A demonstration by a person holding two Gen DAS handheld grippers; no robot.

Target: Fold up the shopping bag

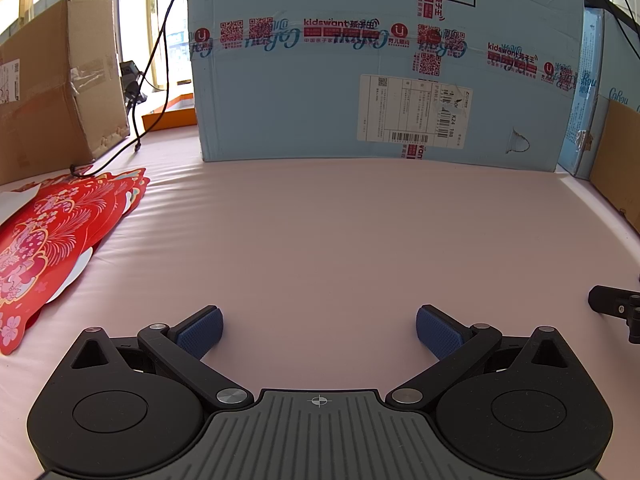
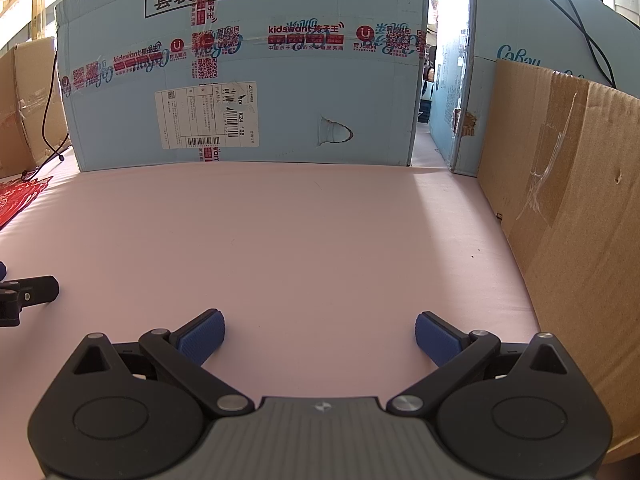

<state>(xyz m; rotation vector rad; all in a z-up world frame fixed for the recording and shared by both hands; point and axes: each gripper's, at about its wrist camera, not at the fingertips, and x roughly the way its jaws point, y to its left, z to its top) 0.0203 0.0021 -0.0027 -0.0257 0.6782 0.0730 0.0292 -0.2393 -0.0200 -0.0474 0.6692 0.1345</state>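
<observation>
Take the blue box (image 1: pixel 384 60) as your landmark: it stands as a wall at the far edge of the pink table (image 1: pixel 340 240), and all the surface in front of it is bare, so you can pass freely there. Left of the box, a brown carton (image 1: pixel 56 80), a trailing cable (image 1: pixel 120 152) and the red bags (image 1: pixel 60 232) crowd the edge. Right of it, a narrow gap, then a second blue box (image 2: pixel 460 100) and a cardboard sheet (image 2: pixel 568 200) close that side.
</observation>
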